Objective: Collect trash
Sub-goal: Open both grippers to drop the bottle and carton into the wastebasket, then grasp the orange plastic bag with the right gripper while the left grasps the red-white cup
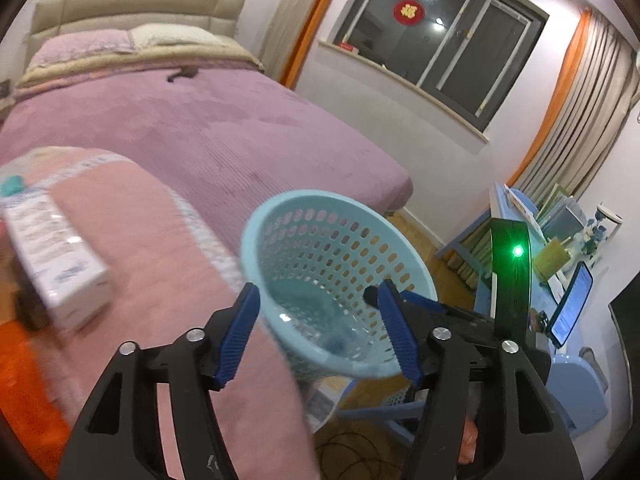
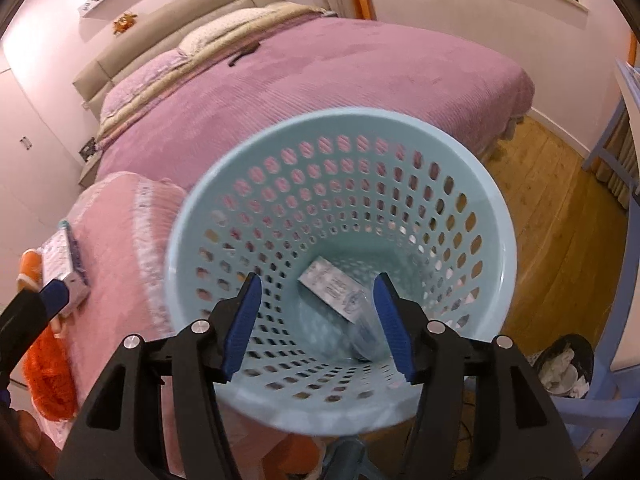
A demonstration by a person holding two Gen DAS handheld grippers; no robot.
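Pale blue perforated plastic, the round basket is sitting beside the pink blanket, a flat box lying inside. Left gripper and right gripper are gaping, released.

We look along our left gripper, its blue-padded fingers spread wide with nothing between them. Just beyond, at the centre of the frame, a pale blue perforated basket tilts its mouth toward us; something clear lies blurred at its bottom. At the left edge a white printed carton lies on a pink blanket. The purple-covered bed fills the upper left, a dark window the upper right.
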